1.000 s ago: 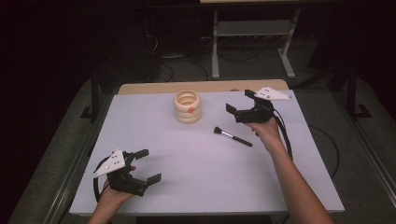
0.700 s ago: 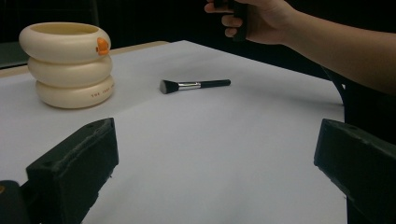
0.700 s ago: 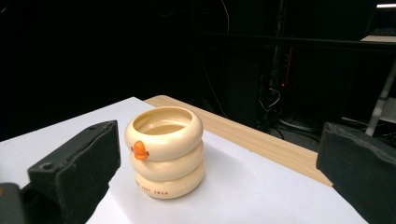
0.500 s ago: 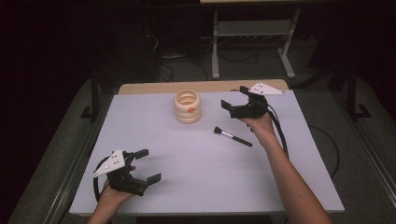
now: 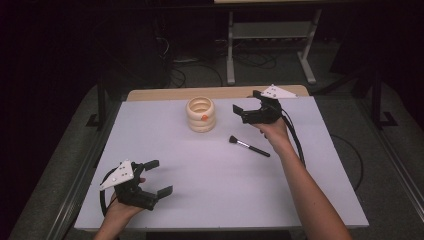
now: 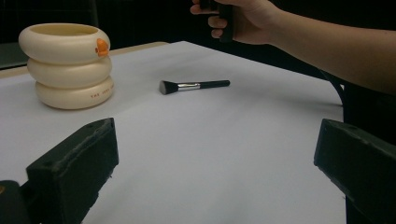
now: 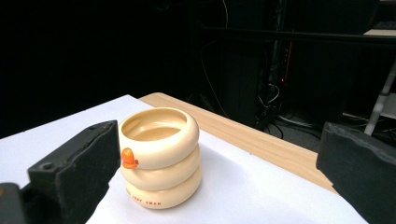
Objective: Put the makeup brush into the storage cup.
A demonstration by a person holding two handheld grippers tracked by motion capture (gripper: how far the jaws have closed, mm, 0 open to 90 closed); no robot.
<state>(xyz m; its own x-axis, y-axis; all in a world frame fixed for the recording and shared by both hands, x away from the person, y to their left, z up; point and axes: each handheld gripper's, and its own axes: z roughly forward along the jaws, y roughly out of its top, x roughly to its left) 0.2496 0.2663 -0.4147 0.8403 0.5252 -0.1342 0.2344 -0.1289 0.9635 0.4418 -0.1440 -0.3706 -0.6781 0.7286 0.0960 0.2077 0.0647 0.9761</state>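
Right gripper view: cream ringed holder [image 7: 159, 156] between wide-spread right claw [image 7: 219, 168] jaws, apparently untouched.

Cream three-ringed holder [image 5: 201, 114], upright, orange dot on top ring, at tabletop's twelve o'clock; black-handled brush [image 5: 248, 146] lying flat at its four o'clock.

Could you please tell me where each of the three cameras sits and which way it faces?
High view: above the near edge, looking forward and down on the table; both forearms, left gripper, right gripper.
Left gripper view: low between open jaws, facing the brush; right hand beyond.
Right gripper view: between open jaws, facing the ringed cup.
All share the cup.
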